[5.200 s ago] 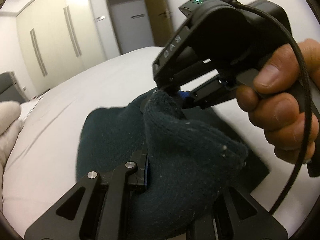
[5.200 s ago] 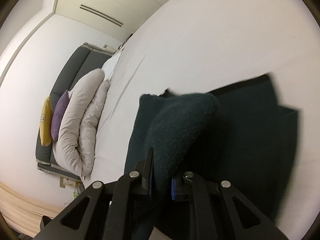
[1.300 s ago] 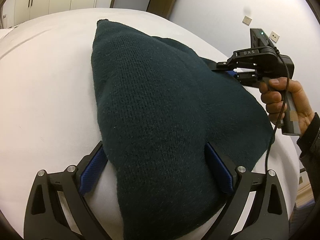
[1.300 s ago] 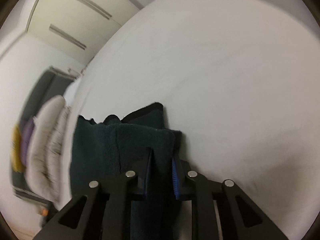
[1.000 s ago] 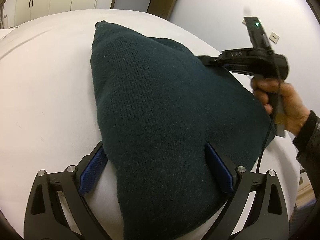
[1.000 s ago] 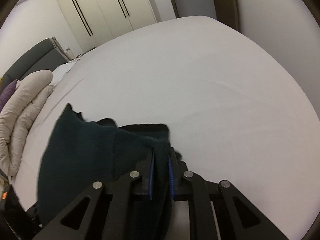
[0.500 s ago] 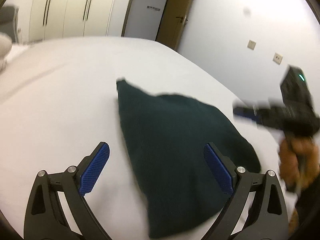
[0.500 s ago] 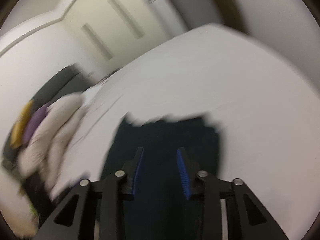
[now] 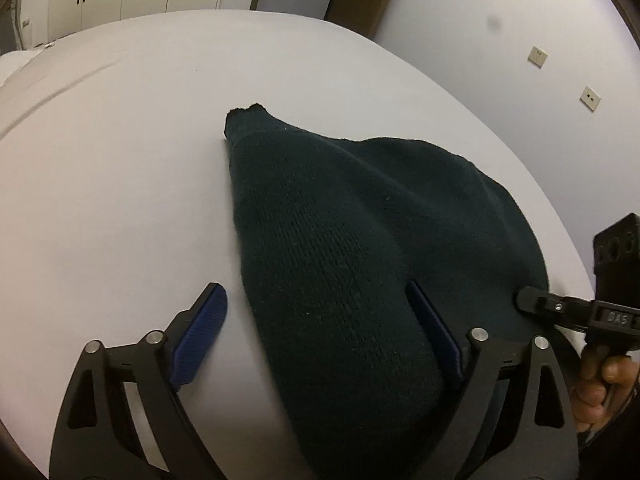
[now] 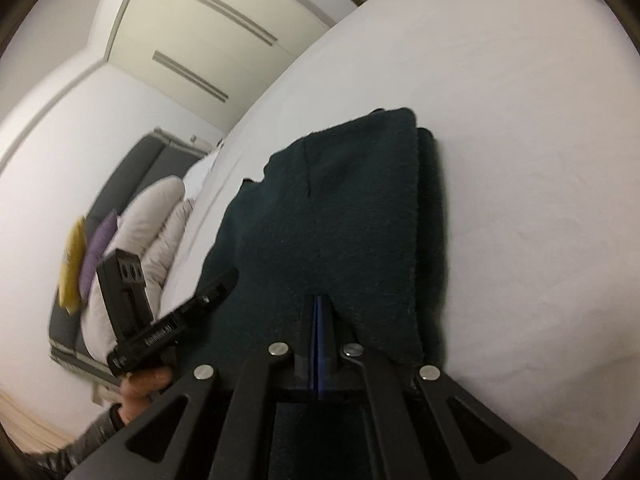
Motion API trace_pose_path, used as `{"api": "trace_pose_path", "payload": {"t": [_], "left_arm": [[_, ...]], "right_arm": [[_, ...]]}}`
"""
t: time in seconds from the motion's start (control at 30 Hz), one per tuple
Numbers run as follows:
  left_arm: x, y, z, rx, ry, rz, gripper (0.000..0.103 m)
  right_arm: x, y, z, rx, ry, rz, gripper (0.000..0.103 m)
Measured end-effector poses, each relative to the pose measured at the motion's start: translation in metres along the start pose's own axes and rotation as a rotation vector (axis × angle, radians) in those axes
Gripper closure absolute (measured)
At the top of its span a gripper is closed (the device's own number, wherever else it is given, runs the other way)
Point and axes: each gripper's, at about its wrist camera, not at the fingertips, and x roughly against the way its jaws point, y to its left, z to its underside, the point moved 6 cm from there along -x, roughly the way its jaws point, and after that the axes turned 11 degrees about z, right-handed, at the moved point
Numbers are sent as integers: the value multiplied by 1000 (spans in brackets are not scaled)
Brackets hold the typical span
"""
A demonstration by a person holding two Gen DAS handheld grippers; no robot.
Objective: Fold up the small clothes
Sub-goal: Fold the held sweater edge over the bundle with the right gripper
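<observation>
**Two grippers over one folded dark sweater**

One dark green knitted sweater (image 9: 360,248) lies folded on the white bed (image 9: 120,160), its layers stacked, with one narrow corner pointing toward the far side of the mattress.

The left gripper (image 9: 320,340) hangs just above the near end of the sweater with its blue-padded fingers (image 9: 198,334) spread wide. One pad sits over bare sheet to the left of the cloth, the other over the knit itself. Nothing is pinched between them.

The right gripper (image 10: 320,320) has its two blue pads pressed together, flat against each other, with no cloth between them. It sits low over the near edge of the sweater (image 10: 340,220); whether it touches the fabric cannot be told. In the left camera its tip (image 9: 532,304) appears at the sweater's right edge, with the person's hand (image 9: 600,384) on the handle.

At the head of the bed lie a pale rolled duvet (image 10: 160,232), a purple cushion (image 10: 98,252) and a yellow cushion (image 10: 72,268) against a grey headboard (image 10: 136,172). Cream wardrobe doors (image 10: 208,32) stand behind.
</observation>
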Motion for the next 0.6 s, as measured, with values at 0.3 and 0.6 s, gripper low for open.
{"api": "trace_pose_path", "payload": {"t": [0.3, 0.6], "left_arm": [[49, -27, 39, -107, -86, -65, 14], [42, -4, 34, -34, -75, -10, 11]], "right_arm": [[34, 28, 51, 89, -5, 22, 94], [28, 9, 57, 42, 17, 31, 91]]}}
